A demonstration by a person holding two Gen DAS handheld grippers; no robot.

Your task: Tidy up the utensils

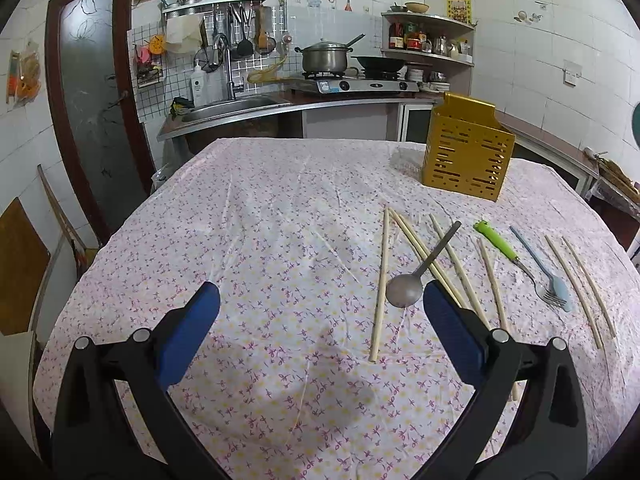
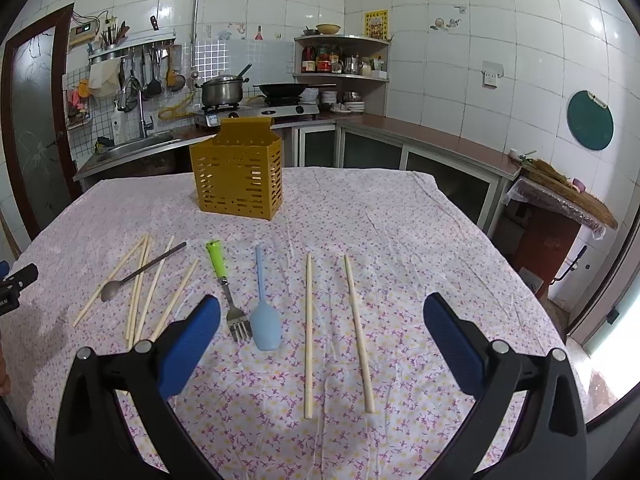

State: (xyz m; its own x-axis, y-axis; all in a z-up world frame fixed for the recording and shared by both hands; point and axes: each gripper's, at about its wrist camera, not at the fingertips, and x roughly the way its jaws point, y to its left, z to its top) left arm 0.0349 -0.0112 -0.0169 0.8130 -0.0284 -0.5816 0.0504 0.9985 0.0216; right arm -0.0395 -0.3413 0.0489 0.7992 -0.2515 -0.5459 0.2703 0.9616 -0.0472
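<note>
A yellow slotted utensil holder (image 1: 468,152) (image 2: 237,172) stands at the far side of the floral-clothed table. Several wooden chopsticks (image 1: 380,280) (image 2: 308,332), a metal spoon (image 1: 406,289) (image 2: 132,276), a green-handled fork (image 1: 516,258) (image 2: 226,288) and a light blue spoon (image 1: 554,280) (image 2: 264,320) lie in a row in front of it. My left gripper (image 1: 320,300) is open and empty above the cloth, left of the metal spoon. My right gripper (image 2: 322,312) is open and empty, hovering over two separate chopsticks.
The table (image 1: 240,240) (image 2: 420,240) is covered with a pink floral cloth. Behind it are a sink (image 1: 236,106), a stove with a pot (image 1: 324,58) and wok, and corner shelves (image 2: 340,60). A door (image 1: 92,92) stands at left. The left gripper's tip shows at the right wrist view's left edge (image 2: 16,280).
</note>
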